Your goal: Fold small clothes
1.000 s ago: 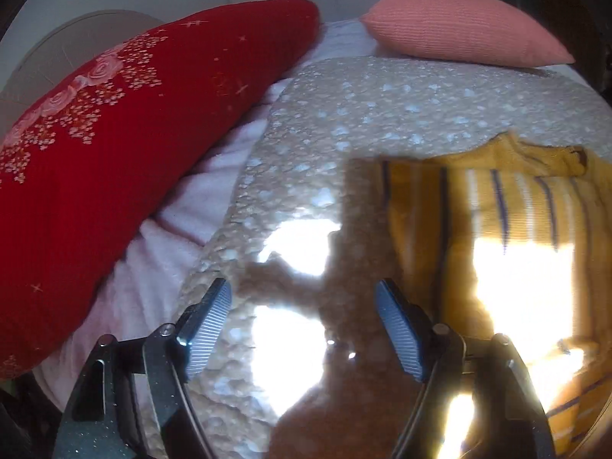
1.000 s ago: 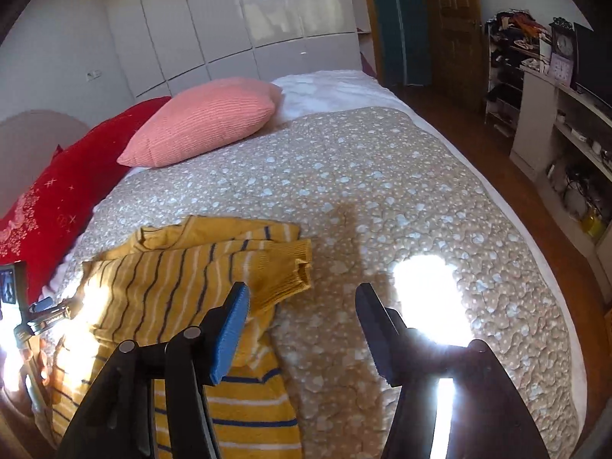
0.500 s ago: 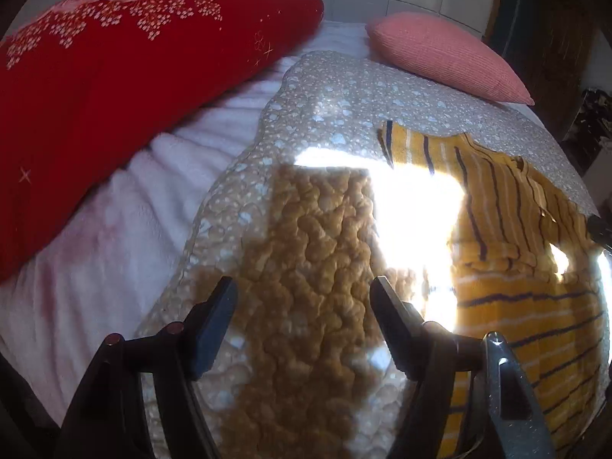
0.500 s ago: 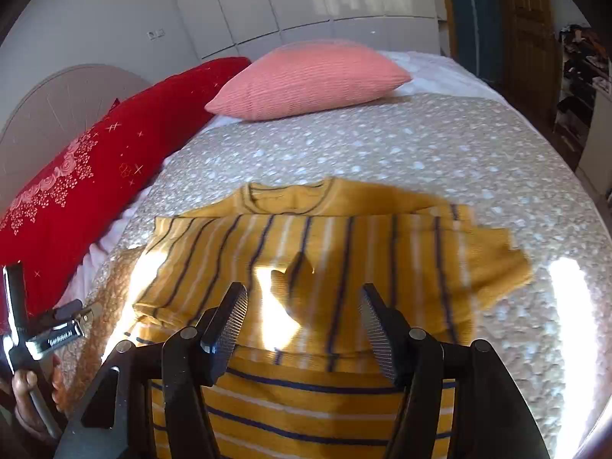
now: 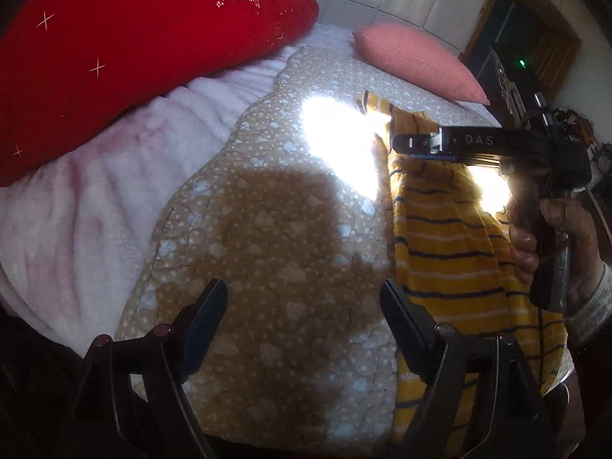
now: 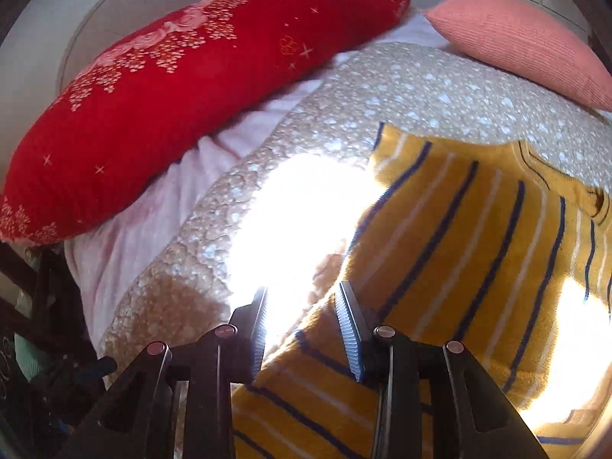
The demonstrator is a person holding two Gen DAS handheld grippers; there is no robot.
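Observation:
A yellow sweater with navy and white stripes (image 6: 470, 244) lies partly folded on the beige quilted bedspread (image 5: 275, 229). It also shows in the left wrist view (image 5: 443, 244), at the right. My left gripper (image 5: 304, 321) is open and empty over the bedspread, left of the sweater's edge. My right gripper (image 6: 300, 329) is partly open, its jaws straddling the sweater's left edge low over the fabric, not clamped. In the left wrist view the right gripper (image 5: 405, 141) reaches over the sweater, held by a hand (image 5: 550, 229).
A big red pillow (image 6: 183, 88) and a pink pillow (image 6: 528, 42) lie at the head of the bed. A pale pink blanket (image 5: 84, 206) lies left of the bedspread. Bright sun patches wash out parts of the bedspread and the sweater.
My right gripper has swung left and down to the sweater's left edge, with its jaws narrower. My left gripper has drawn back toward the near left; the right gripper now shows in its view.

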